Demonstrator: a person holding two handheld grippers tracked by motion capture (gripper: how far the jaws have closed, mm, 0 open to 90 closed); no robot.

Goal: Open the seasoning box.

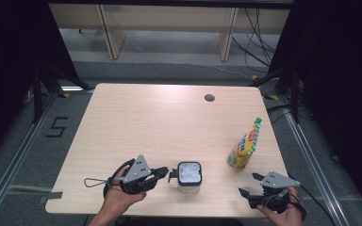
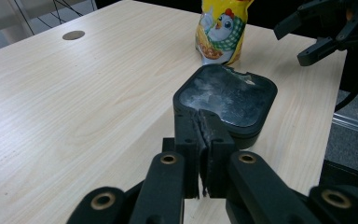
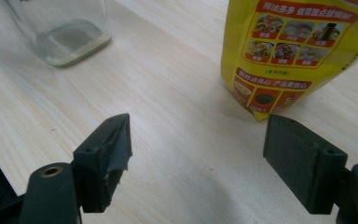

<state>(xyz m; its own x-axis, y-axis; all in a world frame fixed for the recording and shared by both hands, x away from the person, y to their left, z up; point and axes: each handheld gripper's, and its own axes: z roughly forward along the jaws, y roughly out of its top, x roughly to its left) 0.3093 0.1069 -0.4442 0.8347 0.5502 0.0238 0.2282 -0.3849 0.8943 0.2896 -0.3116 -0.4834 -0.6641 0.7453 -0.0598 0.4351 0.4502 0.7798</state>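
Left gripper (image 1: 164,173): jaws pressed together at the black tab on the left side of the jar's lid (image 2: 226,98); whether the tab is pinched between the pads cannot be told. The jar (image 1: 189,177) stands upright near the front edge of the table (image 1: 136,122), about midway along it. Right gripper (image 1: 249,184): jaws spread wide, holding nothing, low over the front right corner. The yellow pouch (image 1: 245,146) stands just beyond it, near the right edge, apart from the jar.

Light wood table (image 1: 136,122), lidded clear jar (image 1: 189,176), yellow pouch (image 1: 245,146)
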